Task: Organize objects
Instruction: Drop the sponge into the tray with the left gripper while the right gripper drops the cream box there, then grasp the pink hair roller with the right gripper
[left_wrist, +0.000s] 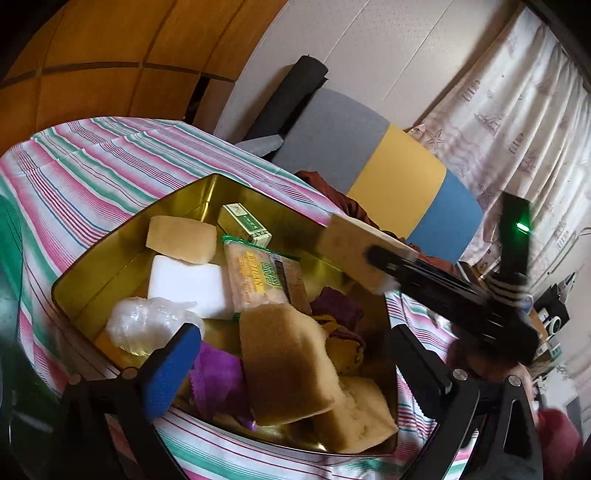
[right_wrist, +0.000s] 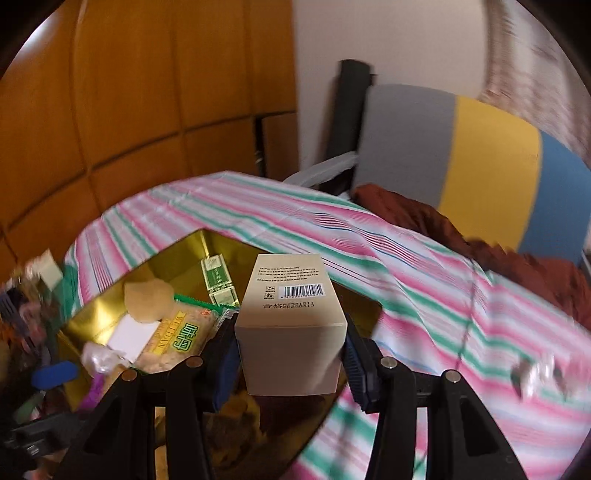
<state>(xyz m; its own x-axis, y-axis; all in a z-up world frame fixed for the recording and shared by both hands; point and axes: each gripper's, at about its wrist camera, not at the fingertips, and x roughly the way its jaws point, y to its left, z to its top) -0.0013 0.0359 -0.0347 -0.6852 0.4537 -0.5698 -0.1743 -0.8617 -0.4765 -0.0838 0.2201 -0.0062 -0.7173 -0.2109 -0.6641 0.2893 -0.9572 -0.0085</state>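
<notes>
**Hidden, cropped and blurred parts**

In the right wrist view the beige box (right_wrist: 291, 325) hides part of the gold tin (right_wrist: 173, 258), and the striped cloth (right_wrist: 424, 302) is motion-blurred. In the left wrist view the right gripper (left_wrist: 384, 269) is smeared, and the brown sponge (left_wrist: 284, 362) covers items beneath.

— What sort of place were you working in?

— A home, by the look of it. Ahead of your grippers, wooden cabinet doors (right_wrist: 129, 110) lined the wall beyond a striped tablecloth (left_wrist: 110, 162). To their right stood a grey, yellow and blue cushion (right_wrist: 461, 155) and a patterned curtain (left_wrist: 517, 122).
</notes>
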